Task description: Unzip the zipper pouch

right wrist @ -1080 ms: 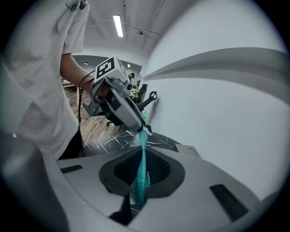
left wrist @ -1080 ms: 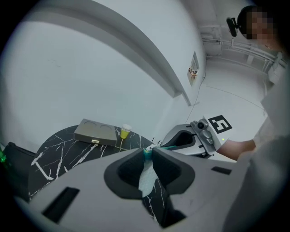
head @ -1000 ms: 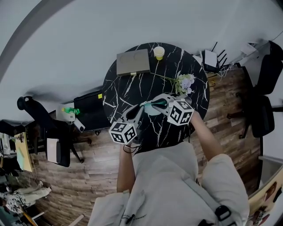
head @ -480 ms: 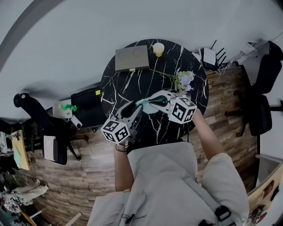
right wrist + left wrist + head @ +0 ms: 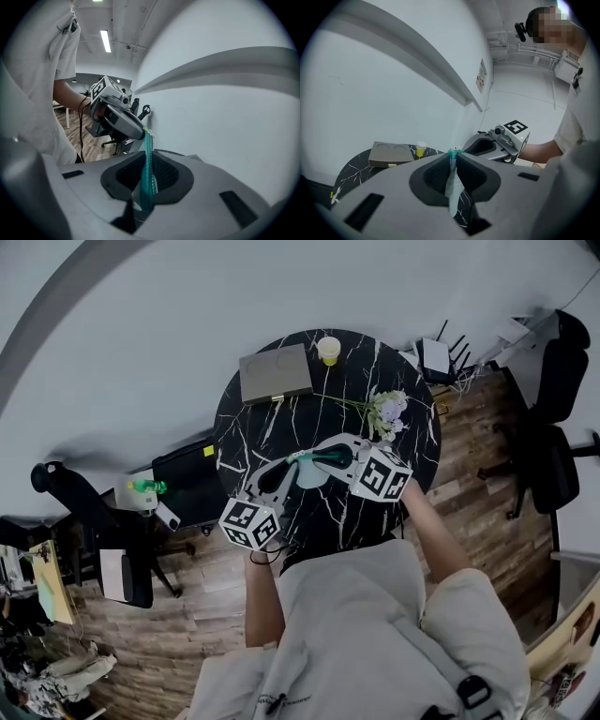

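Note:
A pale teal zipper pouch (image 5: 307, 472) hangs just above the black marble table (image 5: 253, 427), stretched between both grippers. My left gripper (image 5: 292, 463) has the pouch's pale fabric (image 5: 452, 185) between its pads, with the teal zipper end (image 5: 453, 152) at the tips; its jaws are closing. My right gripper (image 5: 319, 457) comes in from the right. The teal zipper strip (image 5: 147, 173) stands edge-on between its pads while its jaws are opening. In each gripper view the other gripper shows just beyond the tips: the right gripper (image 5: 499, 145) and the left gripper (image 5: 117, 119).
At the table's far side lie a flat grey case (image 5: 275, 372), a yellow cup (image 5: 328, 350) and a sprig of flowers (image 5: 389, 413). A black cabinet (image 5: 187, 474) and office chairs (image 5: 89, 498) stand left of the table, another chair (image 5: 553, 465) to the right.
The left gripper drew back a little to the left, then came in again onto the pouch. The right gripper and the pouch stay in nearly the same place.

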`<action>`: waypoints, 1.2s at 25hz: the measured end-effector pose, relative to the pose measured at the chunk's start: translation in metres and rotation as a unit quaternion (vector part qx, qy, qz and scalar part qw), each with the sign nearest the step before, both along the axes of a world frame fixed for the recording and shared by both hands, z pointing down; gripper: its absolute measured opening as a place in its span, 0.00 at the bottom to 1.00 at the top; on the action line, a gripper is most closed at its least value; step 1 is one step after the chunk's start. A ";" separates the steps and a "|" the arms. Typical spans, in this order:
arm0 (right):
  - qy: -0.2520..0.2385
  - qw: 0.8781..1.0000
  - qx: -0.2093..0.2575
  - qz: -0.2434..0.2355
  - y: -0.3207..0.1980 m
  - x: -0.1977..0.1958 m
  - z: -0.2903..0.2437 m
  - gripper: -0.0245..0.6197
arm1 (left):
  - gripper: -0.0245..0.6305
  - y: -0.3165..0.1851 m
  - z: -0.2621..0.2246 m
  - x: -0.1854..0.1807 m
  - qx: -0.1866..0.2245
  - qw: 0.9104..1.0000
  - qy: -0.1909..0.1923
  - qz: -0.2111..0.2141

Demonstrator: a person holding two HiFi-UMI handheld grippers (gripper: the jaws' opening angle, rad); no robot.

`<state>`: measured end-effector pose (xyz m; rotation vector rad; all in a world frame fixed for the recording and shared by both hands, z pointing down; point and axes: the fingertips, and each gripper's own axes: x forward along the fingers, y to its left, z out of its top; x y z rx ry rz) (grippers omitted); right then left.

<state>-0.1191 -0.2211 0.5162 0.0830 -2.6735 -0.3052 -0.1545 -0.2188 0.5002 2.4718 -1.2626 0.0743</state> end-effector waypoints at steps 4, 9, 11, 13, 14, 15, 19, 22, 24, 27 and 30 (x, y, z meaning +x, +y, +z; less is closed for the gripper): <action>0.001 0.998 -0.049 0.026 0.000 0.004 0.005 0.19 | 0.12 0.002 0.005 0.005 0.008 0.999 -0.034 0.000; -0.055 0.987 -0.133 0.067 -0.001 0.008 -0.004 0.25 | 0.12 0.004 0.013 0.007 0.026 0.991 -0.129 0.007; -0.080 0.977 -0.182 0.081 0.004 0.005 -0.006 0.25 | 0.12 0.004 0.019 0.006 0.033 0.984 -0.174 0.008; -0.100 0.962 -0.238 0.091 0.011 0.002 -0.003 0.25 | 0.12 0.005 0.026 0.009 0.039 0.975 -0.216 0.018; -0.108 0.952 -0.269 0.095 0.014 0.000 0.000 0.25 | 0.12 0.007 0.030 0.010 0.043 0.971 -0.233 0.024; -0.117 0.941 -0.302 0.099 0.017 -0.001 0.003 0.26 | 0.12 0.009 0.033 0.012 0.045 0.967 -0.247 0.031; -0.172 0.874 -0.435 0.132 0.015 0.002 0.015 0.29 | 0.12 0.019 0.046 0.011 0.039 0.953 -0.297 0.044; -0.215 0.813 -0.523 0.137 0.014 0.005 0.020 0.29 | 0.12 0.023 0.053 0.016 0.038 0.945 -0.321 0.058; -0.246 0.765 -0.579 0.136 0.013 0.007 0.019 0.30 | 0.12 0.024 0.058 0.021 0.039 0.939 -0.335 0.069; -0.279 0.697 -0.646 0.135 0.011 0.013 0.025 0.25 | 0.12 0.026 0.063 0.026 0.044 0.931 -0.355 0.080; -0.287 0.662 -0.678 0.141 0.011 0.018 0.035 0.25 | 0.12 0.028 0.066 0.030 0.045 0.926 -0.366 0.086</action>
